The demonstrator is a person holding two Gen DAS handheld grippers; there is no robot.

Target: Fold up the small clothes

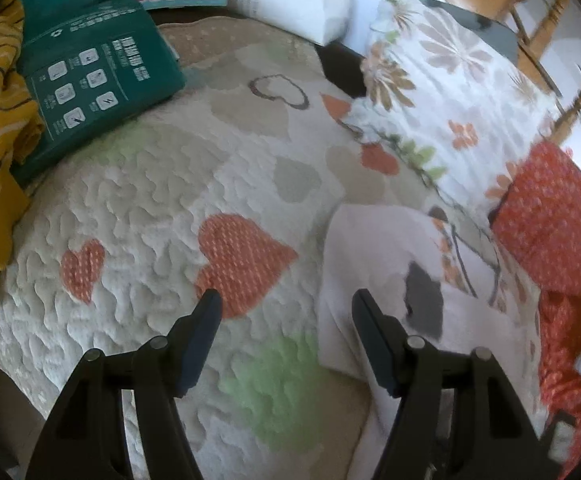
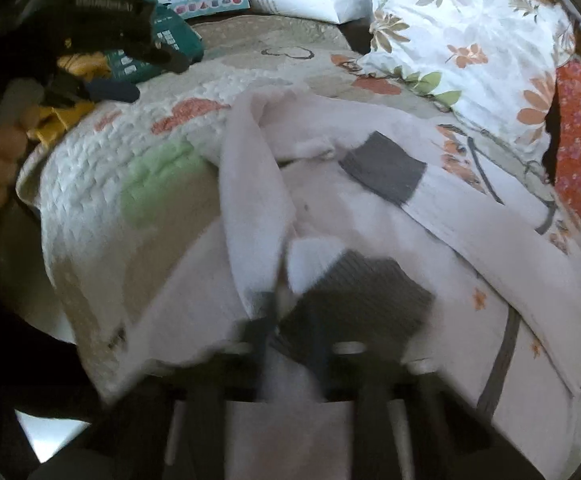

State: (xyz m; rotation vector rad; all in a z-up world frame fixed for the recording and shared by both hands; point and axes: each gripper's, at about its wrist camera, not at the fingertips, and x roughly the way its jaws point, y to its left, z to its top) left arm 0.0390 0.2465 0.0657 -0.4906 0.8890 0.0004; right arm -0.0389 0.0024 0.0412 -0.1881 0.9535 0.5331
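The right gripper [image 2: 290,320] is pressed together on a fold of the sock [image 2: 370,216], a white one with grey heel and toe patches; motion blur hides the exact pinch point. The left gripper [image 1: 286,320] stands spread, nothing between its fingers, above the quilt [image 1: 138,208] with its right finger over the edge of the sock. The sock lies bunched on the quilt of the bed, near a floral pillow [image 1: 450,92]; a green pack [image 1: 90,76] lies well apart at the far left. The step in hand appears to be the fold: one end held, ready to carry across. The next move calls for the left gripper to pin or pinch the free end, so the cloth lies flat as the fold is laid.
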